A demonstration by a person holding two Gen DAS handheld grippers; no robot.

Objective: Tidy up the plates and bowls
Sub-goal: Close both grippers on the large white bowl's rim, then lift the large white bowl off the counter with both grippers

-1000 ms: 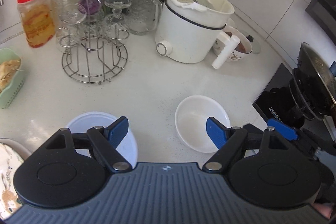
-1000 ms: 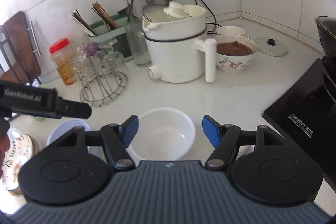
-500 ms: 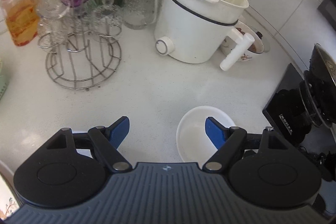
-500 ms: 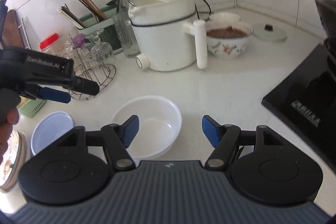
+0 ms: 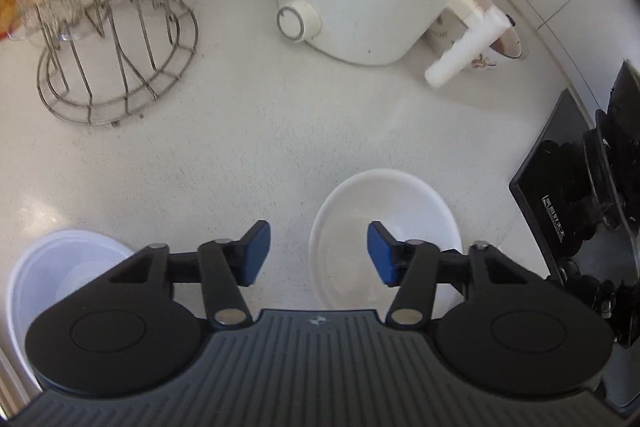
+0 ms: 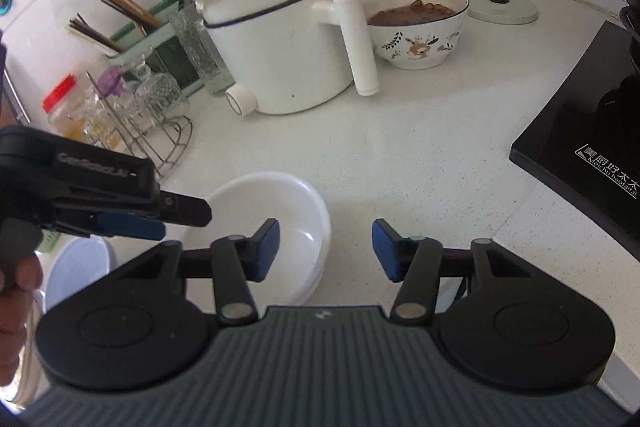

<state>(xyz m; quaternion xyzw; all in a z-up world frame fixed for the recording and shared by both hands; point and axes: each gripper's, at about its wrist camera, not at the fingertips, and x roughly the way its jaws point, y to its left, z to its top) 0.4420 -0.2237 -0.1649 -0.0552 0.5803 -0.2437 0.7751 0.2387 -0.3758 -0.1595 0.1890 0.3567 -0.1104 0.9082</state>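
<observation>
A white bowl (image 5: 384, 211) sits on the white counter; it also shows in the right wrist view (image 6: 272, 211). A pale blue-white bowl (image 5: 52, 267) sits left of it, also in the right wrist view (image 6: 76, 267). My left gripper (image 5: 318, 253) is open and empty, its right finger over the white bowl's left part. In the right wrist view the left gripper (image 6: 160, 219) hovers by that bowl's left rim. My right gripper (image 6: 325, 249) is open and empty, its left finger over the bowl's right part.
A white electric pot (image 6: 280, 43) with a handle stands behind. A wire glass rack (image 5: 116, 39), a floral bowl of brown food (image 6: 416, 27), a glass lid (image 6: 502, 7) and a black induction cooker (image 6: 588, 147) ring the area.
My left gripper has moved forward and lower toward the white bowl. My right gripper has shifted right, so the bowl now lies under its left finger. Both stay open.
</observation>
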